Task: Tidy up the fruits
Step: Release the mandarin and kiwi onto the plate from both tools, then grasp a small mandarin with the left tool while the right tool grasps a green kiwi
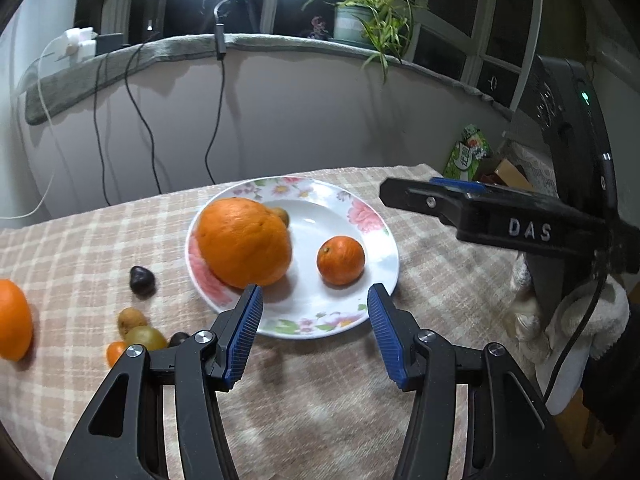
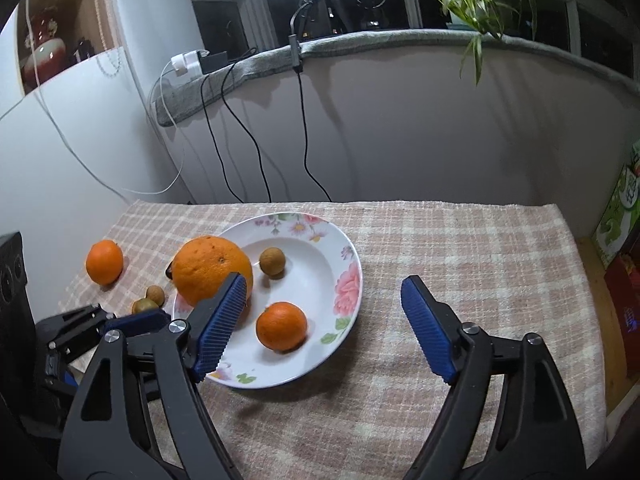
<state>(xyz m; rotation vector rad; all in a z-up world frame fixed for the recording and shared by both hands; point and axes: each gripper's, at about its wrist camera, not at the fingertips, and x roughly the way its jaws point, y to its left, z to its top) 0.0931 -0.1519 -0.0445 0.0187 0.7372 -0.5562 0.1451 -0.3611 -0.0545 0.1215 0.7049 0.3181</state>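
Three fruits are already seen on the plate (image 1: pixel 376 236): a big orange (image 1: pixel 244 242) at its left side, a small orange (image 1: pixel 341 260) right of centre, and a small brown fruit (image 2: pixel 272 263) toward the far side, half hidden behind the big orange in the left wrist view. The plate is found at the middle of both frames, on the checked cloth (image 2: pixel 460 280).

Several fruits are left on the cloth, all at the lower left of the left wrist view: another orange (image 1: pixel 14 320) cut by the frame edge, a dark fruit (image 1: pixel 141 279) just beside the plate's rim, and a cluster of small ones nearer the gripper, a brown fruit (image 1: pixel 131 320), a green fruit (image 1: pixel 146 338) and a tiny orange fruit (image 1: pixel 115 352) pressed close together. A further dark piece may be tucked behind the finger; it cannot be told apart.

The left gripper (image 1: pixel 316 336) is held over the near rim of the plate with its jaws apart and nothing between them. The right gripper (image 2: pixel 324 328) is also spread wide and empty, with the small orange seen beyond its pads, untouched.

The task is judged to be roughly a third done: the loose fruits at the left remain to be gathered.
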